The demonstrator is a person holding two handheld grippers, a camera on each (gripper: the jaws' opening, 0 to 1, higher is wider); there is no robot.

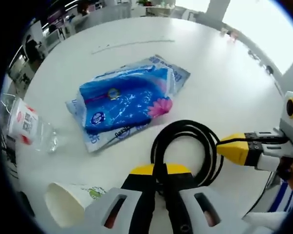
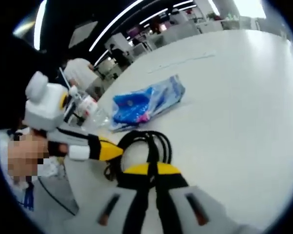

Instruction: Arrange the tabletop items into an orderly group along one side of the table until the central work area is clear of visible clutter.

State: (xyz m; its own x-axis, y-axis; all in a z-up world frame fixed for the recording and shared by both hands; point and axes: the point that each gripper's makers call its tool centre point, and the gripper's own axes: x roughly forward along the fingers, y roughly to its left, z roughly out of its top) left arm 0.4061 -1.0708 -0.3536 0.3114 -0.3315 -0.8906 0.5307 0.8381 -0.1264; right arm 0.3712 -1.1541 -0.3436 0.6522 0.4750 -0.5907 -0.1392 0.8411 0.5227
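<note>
Nearest you in the left gripper view: your left gripper (image 1: 160,171), fingers (image 1: 139,195) clenched on the black cable (image 1: 185,146), which runs between the yellow tips at the near edge of the desk (image 1: 224,83). The cable is a coiled loop, lying flat on the white desk just beyond the tips. Your right gripper (image 1: 232,147) comes in from the right, its yellow tip touching the right side of the same loop.

In the right gripper view, your right gripper (image 2: 147,170) is also clenched on the black cable (image 2: 144,141); a strand passes between the yellow tips and the loop lies just past them. Your left gripper (image 2: 115,150) enters from the left, yellow tip against the loop's left side. So both grippers hold one coil, opposite sides.

Other stuff on the desk:
- Blue plastic pack (image 1: 127,100) with a pink flower print, flat, left of centre, just beyond the coil, not touching it. Also seen in the right gripper view (image 2: 146,102), beyond the cable.
- White paper cup (image 1: 68,202) on its side, near left, open mouth toward the camera, just beside your left gripper.
- Clear bottle (image 1: 27,126) with a white and red label, lying on its side at the left edge, near the pack but apart from it. In the right gripper view a bottle (image 2: 88,107) sits left of the pack; blurred.

The far and right parts of the desk are bare white. The background is blurry room and furniture.
</note>
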